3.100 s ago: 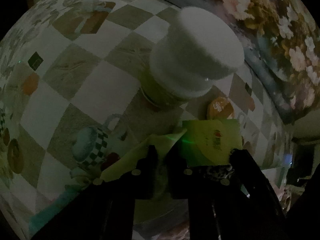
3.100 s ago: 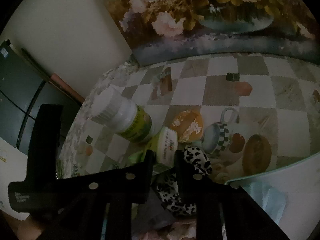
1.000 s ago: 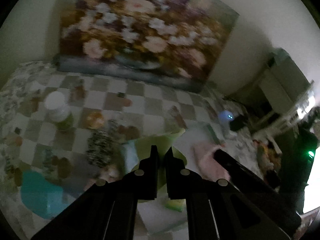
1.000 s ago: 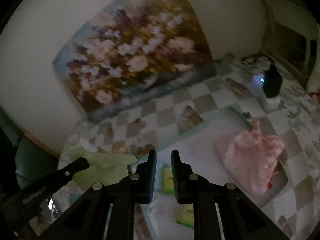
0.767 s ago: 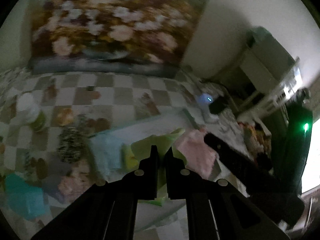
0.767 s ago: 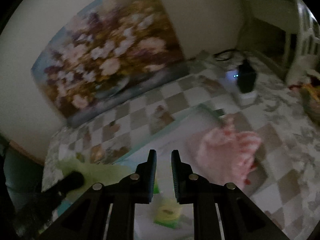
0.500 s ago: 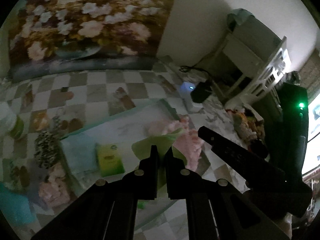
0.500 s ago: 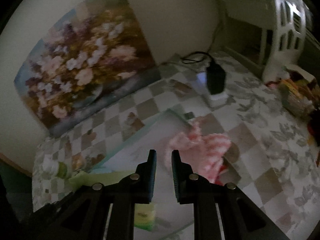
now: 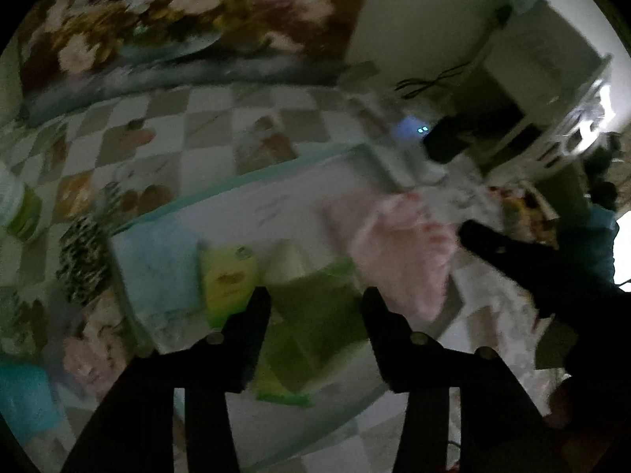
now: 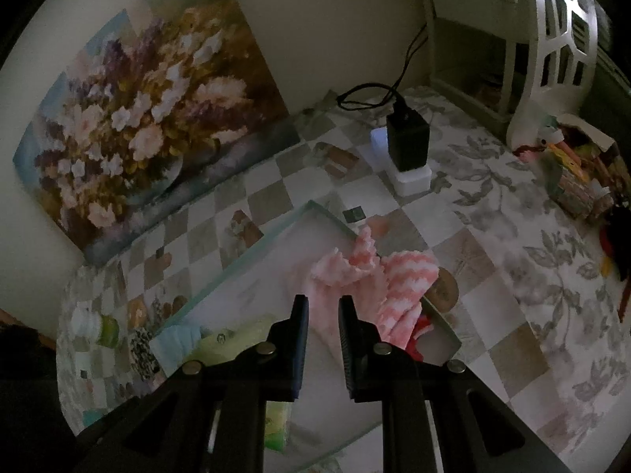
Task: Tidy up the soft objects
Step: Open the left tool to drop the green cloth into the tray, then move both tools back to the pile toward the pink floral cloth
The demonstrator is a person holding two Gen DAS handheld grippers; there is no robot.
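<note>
We judge the sorting to be partly done: the shallow tray (image 9: 244, 185) with its pale green rim already holds a light blue cloth (image 9: 157, 264) at its near-left end, a yellow-green tissue pack (image 9: 228, 276) just beside it, and a pink-and-white knitted piece (image 10: 378, 280) slumped over the far right corner, part of it spilling past the rim. Our left gripper (image 9: 315, 307) hovers over the middle of the tray with its jaws opening, and the green cloth (image 9: 315, 315) lies loose between them on the tray floor, the pads no longer pressing it as far as the blurred left view shows; we take this as the drop of that item. Our right gripper (image 10: 322, 335) hangs above the tray with its fingers drawn close, a narrow gap between them and nothing in it. Left to gather, it seems, are the leopard-print fabric (image 9: 83, 260) and a pinkish crumpled cloth (image 9: 90, 354) lying on the checked tablecloth (image 10: 276, 193) outside the tray's left edge, along with a teal piece (image 9: 23, 398) at the frame's edge. The green cloth looks thin and limp, folding on itself; the knit is thick, ridged and scalloped; the tissue pack is a squashy rectangular packet; the tablecloth looks smooth and printed.
</note>
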